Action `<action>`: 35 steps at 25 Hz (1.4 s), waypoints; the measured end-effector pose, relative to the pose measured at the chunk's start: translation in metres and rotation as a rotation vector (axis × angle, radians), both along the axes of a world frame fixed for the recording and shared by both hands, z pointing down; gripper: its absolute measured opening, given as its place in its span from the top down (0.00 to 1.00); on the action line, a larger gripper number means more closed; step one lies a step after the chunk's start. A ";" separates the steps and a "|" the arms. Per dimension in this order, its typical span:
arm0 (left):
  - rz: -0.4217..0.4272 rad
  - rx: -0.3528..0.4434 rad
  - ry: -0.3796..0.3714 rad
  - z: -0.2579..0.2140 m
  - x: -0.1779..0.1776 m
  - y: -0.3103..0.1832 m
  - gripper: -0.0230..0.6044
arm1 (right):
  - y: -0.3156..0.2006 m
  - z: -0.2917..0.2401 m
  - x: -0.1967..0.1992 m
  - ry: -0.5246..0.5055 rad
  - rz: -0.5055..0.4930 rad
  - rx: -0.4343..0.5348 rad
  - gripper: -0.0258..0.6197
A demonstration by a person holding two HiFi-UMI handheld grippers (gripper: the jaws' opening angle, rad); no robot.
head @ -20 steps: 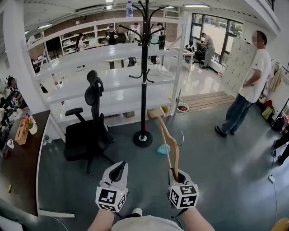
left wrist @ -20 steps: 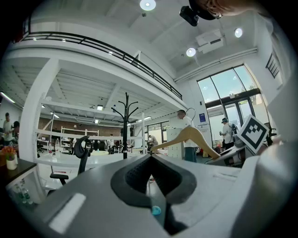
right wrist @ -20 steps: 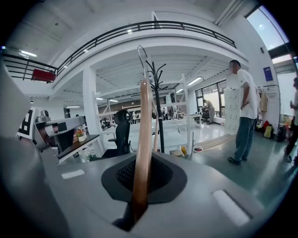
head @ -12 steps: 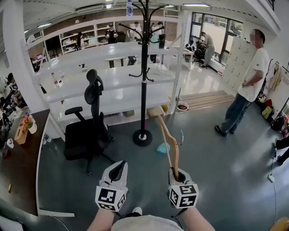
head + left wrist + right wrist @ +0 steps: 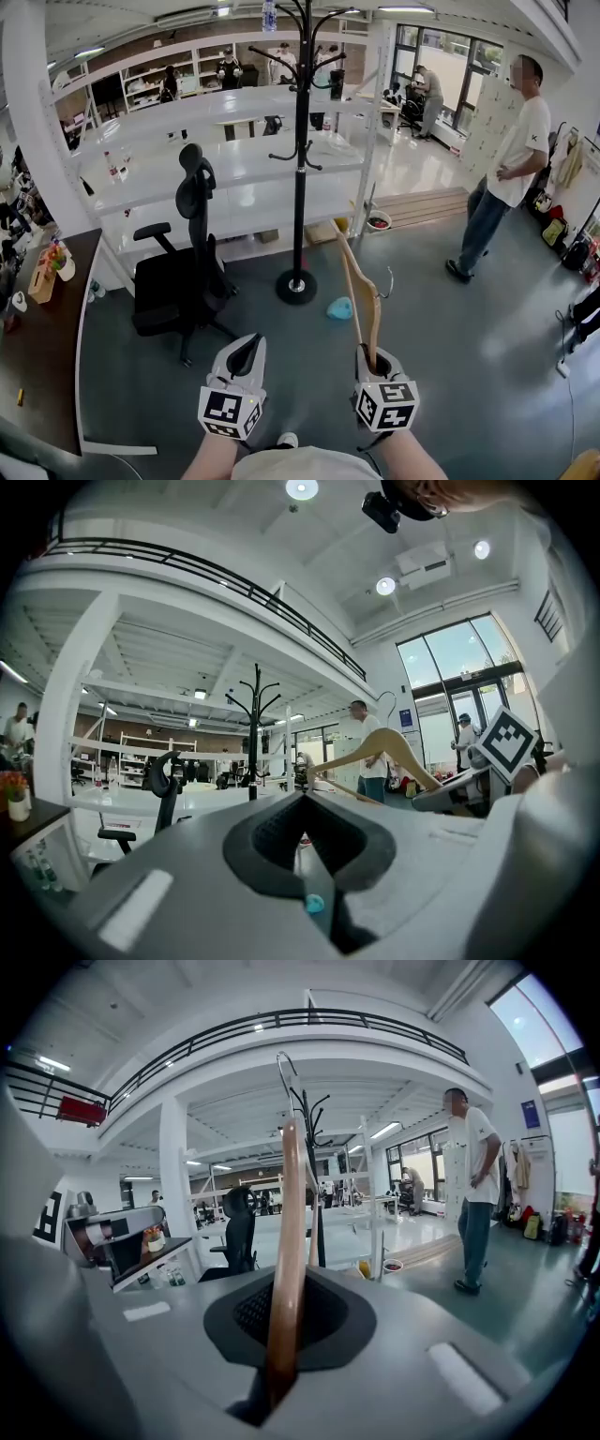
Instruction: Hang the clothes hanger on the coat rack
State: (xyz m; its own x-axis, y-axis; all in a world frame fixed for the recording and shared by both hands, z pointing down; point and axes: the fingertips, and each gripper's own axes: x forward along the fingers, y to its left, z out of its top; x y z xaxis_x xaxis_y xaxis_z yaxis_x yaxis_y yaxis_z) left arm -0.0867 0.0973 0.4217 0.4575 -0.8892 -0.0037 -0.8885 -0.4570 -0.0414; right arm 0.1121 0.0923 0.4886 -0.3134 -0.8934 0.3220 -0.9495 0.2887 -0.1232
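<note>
Wooden hanger [image 5: 362, 298], one end pinched tight in the right gripper [image 5: 374, 362], sits well short of the coat rack [image 5: 300, 150]. The left gripper [image 5: 246, 356] is closed and empty. I'd step in closer and lift it high toward the rack's top.

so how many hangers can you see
1: a wooden hanger held upright in the right gripper, short of the coat rack. Others may be hidden.
</note>
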 end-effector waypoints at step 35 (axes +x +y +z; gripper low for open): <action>-0.070 -0.014 -0.007 0.022 -0.056 -0.215 0.96 | -0.234 0.010 -0.021 -0.001 0.019 0.004 0.92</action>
